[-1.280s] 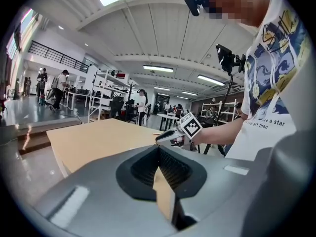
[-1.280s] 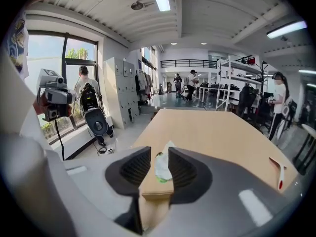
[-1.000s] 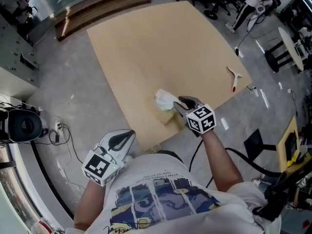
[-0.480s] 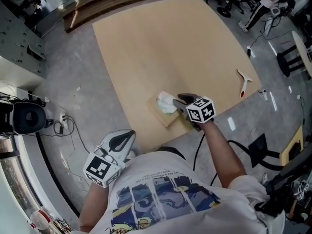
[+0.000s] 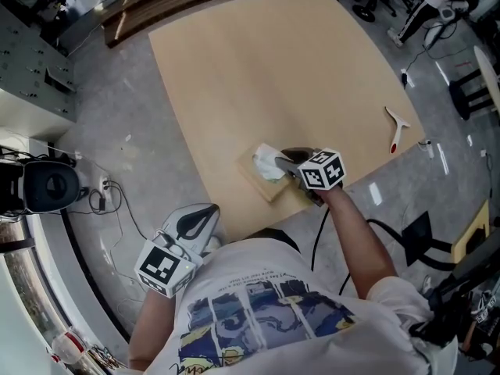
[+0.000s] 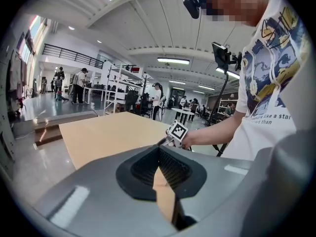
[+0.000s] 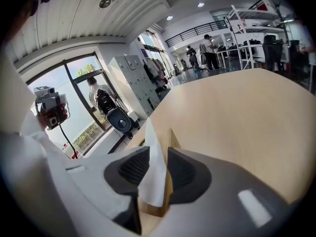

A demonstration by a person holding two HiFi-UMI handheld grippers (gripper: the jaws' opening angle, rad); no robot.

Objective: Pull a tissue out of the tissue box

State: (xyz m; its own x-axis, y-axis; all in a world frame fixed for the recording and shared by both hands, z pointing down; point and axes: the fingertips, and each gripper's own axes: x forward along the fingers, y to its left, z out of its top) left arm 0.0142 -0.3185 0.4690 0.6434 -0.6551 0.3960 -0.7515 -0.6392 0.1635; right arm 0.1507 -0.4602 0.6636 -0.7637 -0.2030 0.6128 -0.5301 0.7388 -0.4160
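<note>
The tissue box (image 5: 271, 186), a low tan box, lies flat near the lower edge of the tabletop (image 5: 258, 69), just below the middle of the head view. A white tissue (image 5: 267, 162) stands up out of its top. The right gripper (image 5: 286, 161) comes in from the lower right and tilts down at the tissue, probably so that its jaws can straddle the free sheet without pressing on the box. In the right gripper view the jaws are closing with the tissue between them. A gap still shows beside the sheet, so they do not yet look clamped on it.

The left gripper (image 5: 205, 214) hangs at the lower left of the head view, off the tabletop and close to the person's shirt. Its jaws are a little apart with nothing between them. It seems to be kept out of the way, though it could steady the box if the box lifts.

The tissue's long axis runs upright. It is broad at the box's slot and tapers to a tip towards the top of the right gripper view, which suits a straight upward pull.
</note>
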